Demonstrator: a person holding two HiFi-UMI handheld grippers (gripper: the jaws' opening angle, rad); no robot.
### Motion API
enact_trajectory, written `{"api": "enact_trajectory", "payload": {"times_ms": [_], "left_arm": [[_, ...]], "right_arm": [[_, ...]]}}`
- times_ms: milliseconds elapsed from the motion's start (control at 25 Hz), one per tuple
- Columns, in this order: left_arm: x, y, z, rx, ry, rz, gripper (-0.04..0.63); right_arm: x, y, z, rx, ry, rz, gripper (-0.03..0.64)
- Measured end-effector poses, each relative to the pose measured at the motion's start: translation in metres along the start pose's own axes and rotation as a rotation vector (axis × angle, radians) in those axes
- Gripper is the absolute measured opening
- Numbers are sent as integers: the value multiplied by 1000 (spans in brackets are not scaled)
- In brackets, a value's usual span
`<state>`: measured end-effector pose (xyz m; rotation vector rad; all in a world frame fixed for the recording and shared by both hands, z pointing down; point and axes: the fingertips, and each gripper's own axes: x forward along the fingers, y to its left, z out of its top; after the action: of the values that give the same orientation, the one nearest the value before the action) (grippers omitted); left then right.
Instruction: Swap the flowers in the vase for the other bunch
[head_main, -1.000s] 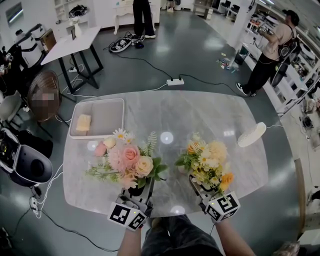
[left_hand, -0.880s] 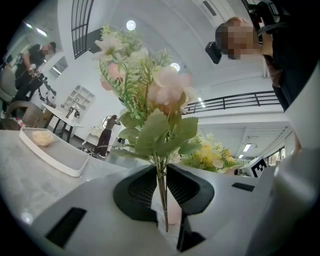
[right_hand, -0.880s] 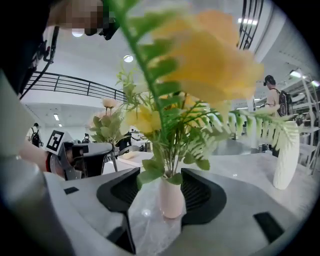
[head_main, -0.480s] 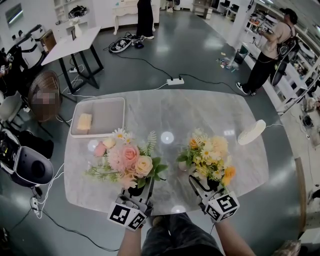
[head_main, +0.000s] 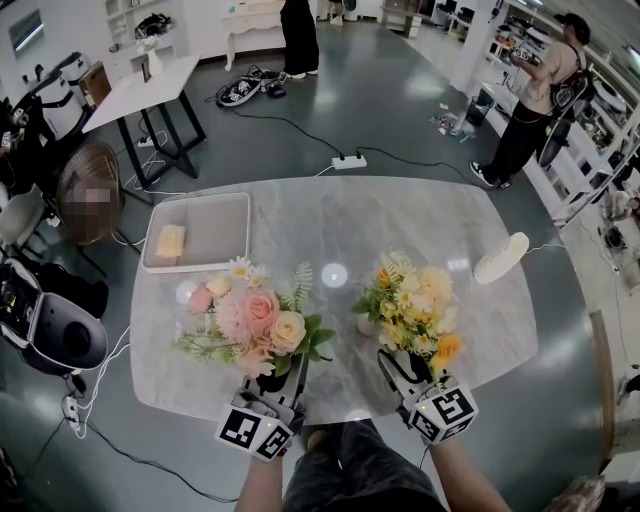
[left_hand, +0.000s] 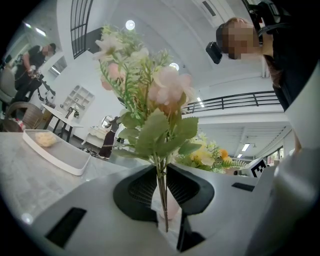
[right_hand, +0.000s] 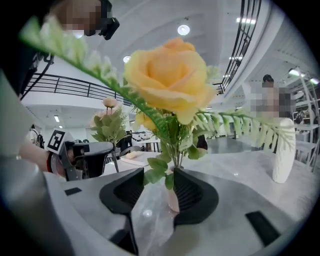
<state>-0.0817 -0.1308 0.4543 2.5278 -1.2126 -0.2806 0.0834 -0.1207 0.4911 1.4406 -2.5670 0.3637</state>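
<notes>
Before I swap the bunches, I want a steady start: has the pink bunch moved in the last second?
No. In the head view the pink bunch keeps the same place just below the tray.

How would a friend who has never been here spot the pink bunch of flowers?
Look to the grey marble table in the middle of the room, at its near edge. The pink bunch is the left-hand one, its stems pinched in the left gripper; the yellow bunch beside it is yellow and orange.
</notes>
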Motion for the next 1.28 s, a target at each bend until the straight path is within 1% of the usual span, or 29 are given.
{"api": "enact_trajectory", "payload": {"times_ms": [120, 360, 680, 1280], "left_arm": [[-4, -2, 0, -1, -1, -1, 67], [-10, -2, 2, 0, -5, -2, 67], [-14, -2, 1, -1, -3, -1, 67], [-22, -4, 1, -3, 7, -14, 67]], "right_arm": [[-3, 1, -2, 6, 0, -3, 189], [-2, 8, 1, 9, 6, 6, 190], [-5, 5, -12, 39, 24, -21, 190], [-11, 13, -20, 62, 34, -32, 190]]}}
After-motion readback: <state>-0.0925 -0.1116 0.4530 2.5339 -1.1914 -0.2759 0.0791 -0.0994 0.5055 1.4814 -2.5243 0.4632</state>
